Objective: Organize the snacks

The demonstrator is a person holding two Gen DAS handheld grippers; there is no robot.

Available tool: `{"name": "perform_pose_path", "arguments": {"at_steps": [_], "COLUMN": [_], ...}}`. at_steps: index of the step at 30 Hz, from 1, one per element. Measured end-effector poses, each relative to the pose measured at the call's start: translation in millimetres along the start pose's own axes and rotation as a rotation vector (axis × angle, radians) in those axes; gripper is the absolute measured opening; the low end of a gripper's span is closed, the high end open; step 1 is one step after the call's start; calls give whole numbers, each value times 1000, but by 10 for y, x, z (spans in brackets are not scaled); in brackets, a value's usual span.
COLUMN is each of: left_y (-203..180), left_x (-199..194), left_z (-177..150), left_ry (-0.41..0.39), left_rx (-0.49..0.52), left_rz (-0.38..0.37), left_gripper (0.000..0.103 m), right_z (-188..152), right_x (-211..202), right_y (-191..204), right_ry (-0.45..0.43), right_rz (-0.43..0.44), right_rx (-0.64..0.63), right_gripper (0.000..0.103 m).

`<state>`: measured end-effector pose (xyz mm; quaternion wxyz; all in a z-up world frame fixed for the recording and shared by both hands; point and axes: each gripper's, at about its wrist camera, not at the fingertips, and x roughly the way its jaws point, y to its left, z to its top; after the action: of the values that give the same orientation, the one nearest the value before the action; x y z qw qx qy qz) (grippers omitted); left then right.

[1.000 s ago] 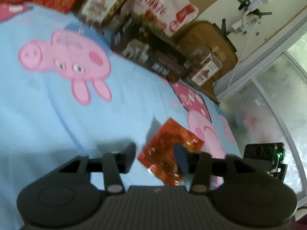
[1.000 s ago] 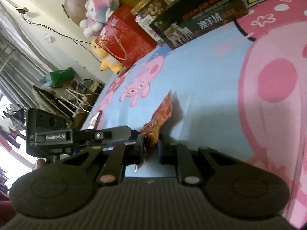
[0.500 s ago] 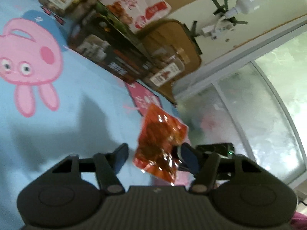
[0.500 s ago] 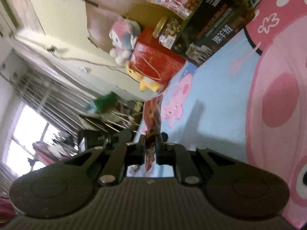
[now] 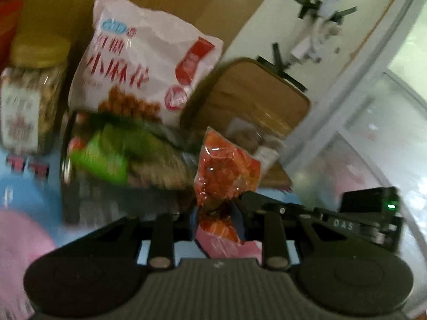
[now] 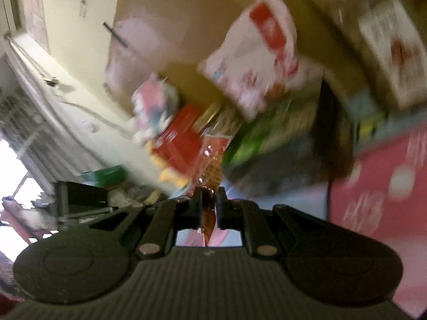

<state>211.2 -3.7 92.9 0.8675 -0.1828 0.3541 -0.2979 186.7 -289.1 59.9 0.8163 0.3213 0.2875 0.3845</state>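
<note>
1. Gripping the orange snack packet (image 6: 210, 160) by its lower edge, the right hand-held gripper (image 6: 208, 202) has its fingers nearly together, with the packet's edge pinched between them; the packet stands up edge-on ahead of it.
2. From the left wrist view, the left hand-held gripper (image 5: 214, 217) now has its fingers drawn in against the same orange snack packet (image 5: 225, 170). A second ago they stood wide apart on either side of it, not touching.
3. Whether the left fingers truly clamp the packet or only sit beside it is hard to tell, as the frame is blurred.
4. The packet has come up off the blue cartoon bedsheet (image 5: 24, 186), where it lay flat a second ago, and now hangs upright in the air between the two grippers.
5. Both views have swung upward: the white snack bag (image 5: 138, 64), the nut jar (image 5: 29, 101) and the dark box (image 5: 120, 165) with a green picture now fill the left view, where the sheet filled it before.
6. In the right view the red box (image 6: 181, 138) and plush toy (image 6: 154, 109) sit nearer the centre than before, heavily smeared.
</note>
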Motion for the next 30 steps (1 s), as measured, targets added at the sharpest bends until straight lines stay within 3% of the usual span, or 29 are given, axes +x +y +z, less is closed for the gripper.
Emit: {"name": "perform_pose_path", "arguments": {"at_steps": [5,9,12,13,14,18,22,30], "left_y": [157,289,237,193,163,98,48,-187], "left_x": [429,638,631,602,580,388,150,-251], "left_z": [284,321,272,249,243,194,100,-345], "left_ry": [0,31,27,16,5,-46,-95,-119], "left_rx": [-5,-28,18,41,56,58,42,139], "left_rz": [84,143,156,164,175,145,113,244], "left_gripper": [27,27,36,43,43,43,43,43], "right_z": [307,340,300,259,237,230,198,41], "right_x": [403,701,739,735,717,586,587,504], "right_y": [-63,-157,-182,-162,-148,-65,-27,234], "right_ry": [-36,-20,-46,-75,-112,-207,-207,-201], "right_rz": [-157,-253,-363,-393,-410,-436,-407,-399], "right_rx": [-136,-232,-348,-375,-383,-436,-456,-476], "right_gripper": [13,16,31,45,51,51,49,49]}}
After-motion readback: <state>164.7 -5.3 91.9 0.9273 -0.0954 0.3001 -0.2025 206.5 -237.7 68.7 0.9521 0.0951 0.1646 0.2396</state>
